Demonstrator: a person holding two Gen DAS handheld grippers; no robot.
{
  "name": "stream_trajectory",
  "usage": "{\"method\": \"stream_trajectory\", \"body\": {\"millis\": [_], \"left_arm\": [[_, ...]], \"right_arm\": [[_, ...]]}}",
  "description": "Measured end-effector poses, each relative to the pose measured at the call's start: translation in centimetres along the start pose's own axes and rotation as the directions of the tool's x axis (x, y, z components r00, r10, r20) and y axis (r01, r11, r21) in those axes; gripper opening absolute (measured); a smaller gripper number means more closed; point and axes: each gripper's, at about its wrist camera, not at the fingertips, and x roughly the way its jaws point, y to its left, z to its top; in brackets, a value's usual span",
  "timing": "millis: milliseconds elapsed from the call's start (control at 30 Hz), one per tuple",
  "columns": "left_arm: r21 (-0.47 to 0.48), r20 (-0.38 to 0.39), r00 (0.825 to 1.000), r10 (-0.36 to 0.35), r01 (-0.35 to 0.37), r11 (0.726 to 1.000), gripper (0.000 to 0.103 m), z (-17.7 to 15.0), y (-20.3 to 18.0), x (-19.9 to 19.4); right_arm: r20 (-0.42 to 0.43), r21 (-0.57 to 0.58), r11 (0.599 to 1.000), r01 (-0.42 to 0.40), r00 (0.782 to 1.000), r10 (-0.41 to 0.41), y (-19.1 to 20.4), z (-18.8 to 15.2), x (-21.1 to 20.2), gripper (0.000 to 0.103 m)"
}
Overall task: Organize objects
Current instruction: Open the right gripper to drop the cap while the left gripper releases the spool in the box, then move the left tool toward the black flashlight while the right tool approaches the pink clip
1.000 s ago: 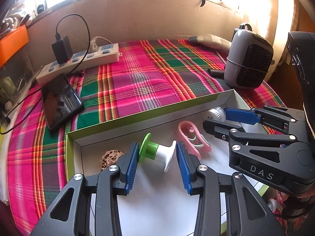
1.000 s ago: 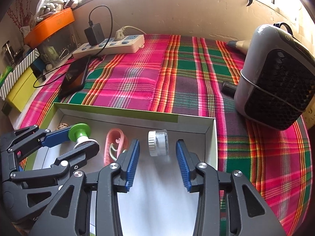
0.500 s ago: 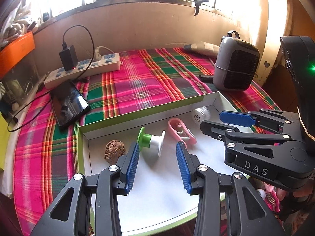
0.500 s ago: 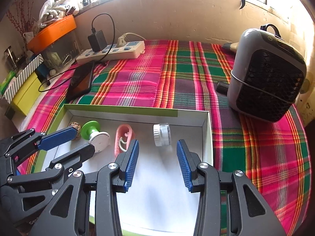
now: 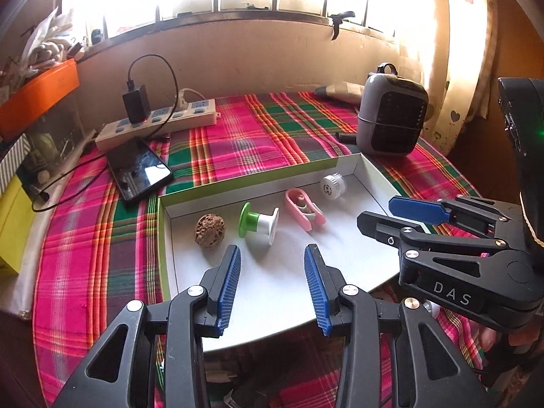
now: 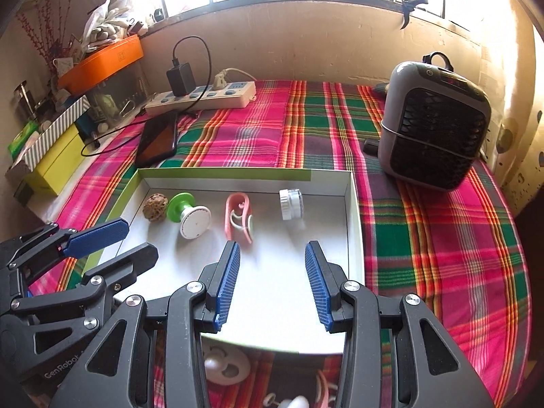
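Note:
A shallow white box with a green rim (image 5: 163, 238) (image 6: 353, 224) lies on the plaid cloth. In it, in a row, are a brown walnut (image 5: 209, 230) (image 6: 155, 206), a green-and-white spool (image 5: 258, 223) (image 6: 186, 214), a pink clip (image 5: 303, 213) (image 6: 239, 216) and a small white jar (image 5: 330, 182) (image 6: 290, 204). My left gripper (image 5: 272, 255) is open and empty, near the box's front edge. My right gripper (image 6: 272, 251) is open and empty, also over the box's front part; it shows in the left wrist view (image 5: 391, 210).
A grey fan heater (image 5: 391, 115) (image 6: 435, 125) stands right of the box. A black phone (image 5: 139, 173) (image 6: 158, 139), a power strip with charger (image 5: 159, 119) (image 6: 204, 95) and stacked boxes (image 6: 51, 153) lie at the back left. The table's front edge is just below the box.
Both grippers have pulled back and up from the box. The spool and the jar, which lay between the open jaws, now lie well ahead of them.

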Motion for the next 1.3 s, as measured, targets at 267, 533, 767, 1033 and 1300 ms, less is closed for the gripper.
{"method": "stream_trajectory", "body": {"millis": [267,533,767,1033,1300], "left_arm": [[-0.017,0.011,1.0,-0.004,0.004,1.0,0.037,-2.3,0.1,-2.3],[-0.026,0.026,1.0,0.001,0.0,1.0,0.037,-5.3,1.3,-4.8],[-0.058,0.033,0.999,-0.02,0.022,0.998,0.037,-8.0,2.9,-6.2],[-0.054,0.026,0.998,-0.063,0.065,0.996,0.037,-10.1,3.9,-6.2],[-0.061,-0.024,0.997,-0.071,0.069,0.996,0.037,-9.7,3.4,-4.0]], "right_arm": [[0.025,0.017,1.0,0.005,1.0,-0.005,0.8,-2.1,-2.3,0.042],[0.039,0.055,0.998,0.019,0.999,-0.021,0.5,-5.2,-4.2,0.042],[0.038,0.097,0.994,0.055,0.998,-0.059,-0.4,-7.7,-5.3,0.041],[0.024,0.133,0.989,0.072,0.997,-0.076,-1.6,-10.1,-5.6,0.041],[0.021,0.147,0.988,0.048,0.998,-0.052,-2.8,-10.9,-5.5,0.042]]}}
